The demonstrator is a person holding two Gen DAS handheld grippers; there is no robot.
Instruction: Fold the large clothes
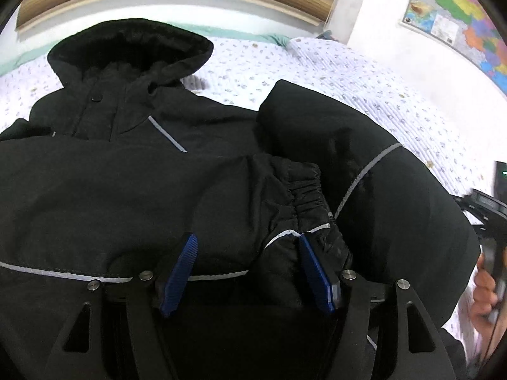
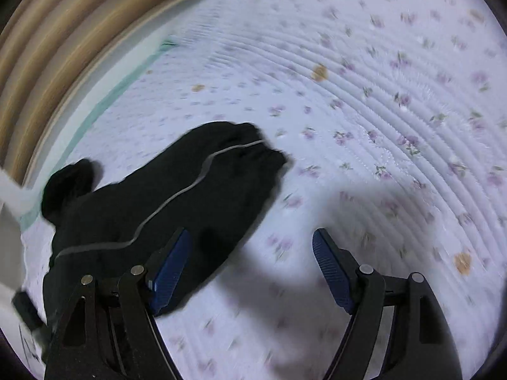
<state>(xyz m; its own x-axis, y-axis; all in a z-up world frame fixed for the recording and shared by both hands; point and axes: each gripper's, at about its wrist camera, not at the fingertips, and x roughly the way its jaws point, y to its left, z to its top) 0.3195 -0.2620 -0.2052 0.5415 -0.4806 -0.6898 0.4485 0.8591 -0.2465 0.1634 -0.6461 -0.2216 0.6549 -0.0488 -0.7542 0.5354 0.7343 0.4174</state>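
Bulky black padded hooded jacket (image 1: 133,171) on floral quilted bedspread (image 2: 364,95): soft, puffy, slippery-looking. Best grab: elastic cuff (image 1: 304,196). Left gripper (image 1: 248,272) jaws wide, straddling sleeve; right gripper (image 2: 252,272) wide, empty.

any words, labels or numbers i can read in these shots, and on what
No text can be read in either view.
Wall map: it has print and an inset box, too small and blurred to read.
Black jacket: only grey reflective stripes, no visible logo or label.
Floral bedspread: pattern only, no lettering.
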